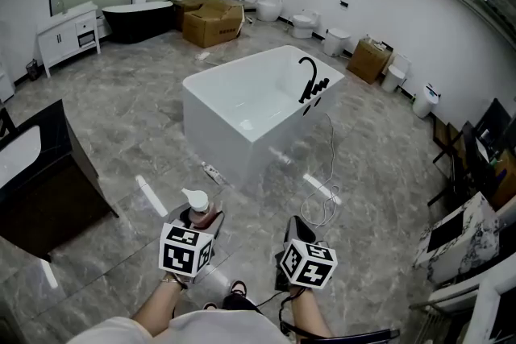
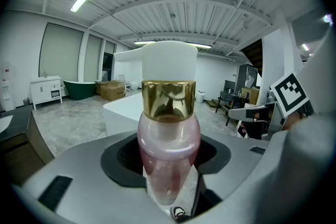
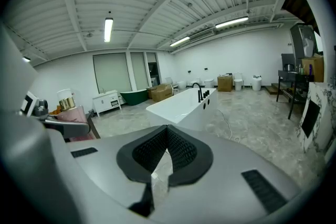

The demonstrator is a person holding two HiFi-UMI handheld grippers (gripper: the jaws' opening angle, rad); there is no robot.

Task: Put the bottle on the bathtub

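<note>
Left gripper (image 1: 200, 223) pinching pink pump bottle (image 2: 168, 134) upright, gold collar, white pump head. Right gripper (image 3: 167, 137) pressed together, nothing in it. Both well short of white bathtub (image 1: 211, 123), bottle not on it. Black faucet (image 1: 308, 78) at tub's right end.

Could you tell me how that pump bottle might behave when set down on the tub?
The bottle looks top-heavy, with a big pump above a slim body, so it is probably tippy on the bathtub rim. Its glossy rounded body may slip between the fingers.
</note>
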